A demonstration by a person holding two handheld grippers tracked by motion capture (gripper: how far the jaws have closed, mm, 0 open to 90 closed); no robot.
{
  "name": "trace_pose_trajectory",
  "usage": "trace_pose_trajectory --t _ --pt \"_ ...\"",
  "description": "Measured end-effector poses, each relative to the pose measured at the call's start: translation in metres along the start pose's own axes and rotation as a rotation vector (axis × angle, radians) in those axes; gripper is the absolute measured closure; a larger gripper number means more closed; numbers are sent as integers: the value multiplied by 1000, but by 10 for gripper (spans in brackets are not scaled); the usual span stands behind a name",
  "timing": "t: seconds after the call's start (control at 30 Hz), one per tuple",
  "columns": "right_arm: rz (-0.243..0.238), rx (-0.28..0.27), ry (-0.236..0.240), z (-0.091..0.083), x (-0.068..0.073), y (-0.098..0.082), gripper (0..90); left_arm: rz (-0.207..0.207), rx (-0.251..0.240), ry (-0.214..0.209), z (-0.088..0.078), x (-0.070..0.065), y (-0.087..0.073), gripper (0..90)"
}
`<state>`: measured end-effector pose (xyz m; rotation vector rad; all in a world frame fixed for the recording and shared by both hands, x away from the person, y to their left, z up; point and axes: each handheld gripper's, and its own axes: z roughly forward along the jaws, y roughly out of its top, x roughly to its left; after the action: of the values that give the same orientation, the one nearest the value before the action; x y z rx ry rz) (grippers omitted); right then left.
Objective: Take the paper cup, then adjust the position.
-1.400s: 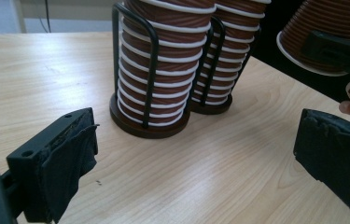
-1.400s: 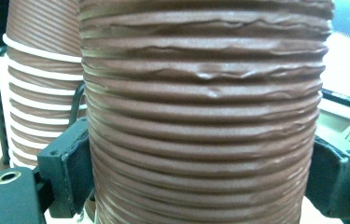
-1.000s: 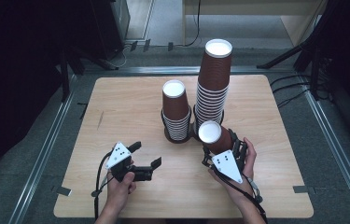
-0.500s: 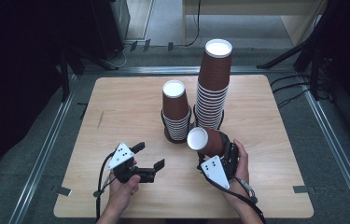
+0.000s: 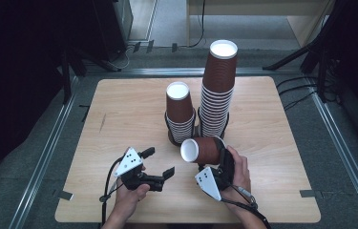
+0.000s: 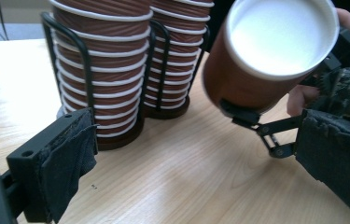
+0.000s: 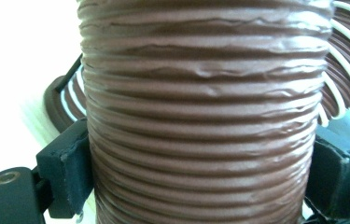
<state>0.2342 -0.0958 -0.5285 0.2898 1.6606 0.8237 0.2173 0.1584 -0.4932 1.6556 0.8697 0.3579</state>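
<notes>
My right gripper [image 5: 220,156] is shut on a single brown ribbed paper cup [image 5: 207,150]. The cup lies tipped on its side just above the table, white end pointing left. In the right gripper view both pads [image 7: 70,172] press the cup's [image 7: 200,116] ribbed wall. My left gripper [image 5: 159,162] stands open near the front edge, nothing between its jaws. The left gripper view has the held cup [image 6: 266,60] at upper right, beyond the open fingers [image 6: 70,158]. A short cup stack [image 5: 180,112] and a taller one [image 5: 218,90] stand upside down mid-table.
Each stack sits in a black wire holder [image 6: 86,70] on a round base. The wooden table [image 5: 119,109] has bare room to the left and right of the stacks. Metal rails and cables run along the floor around it.
The right hand has tipped the cup over to the left and brought it a little down and toward the front. The left gripper has stayed put and open.
</notes>
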Motion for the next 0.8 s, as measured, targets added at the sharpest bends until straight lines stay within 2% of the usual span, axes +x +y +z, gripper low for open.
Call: trace_pose_trajectory --t 0.1,0.27,0.47,0.8 --pt "-3 2 7 0 2 0 115 9 2 -13 1 -3 0 0" --pt "-29 4 12 -1 7 2 115 0 -5 -32 0 -3 3 0" --pt "-80 3 29 -1 13 3 115 -2 0 -52 2 -4 3 0" --pt "-91 7 37 -1 18 5 114 4 12 -70 5 -9 3 0"
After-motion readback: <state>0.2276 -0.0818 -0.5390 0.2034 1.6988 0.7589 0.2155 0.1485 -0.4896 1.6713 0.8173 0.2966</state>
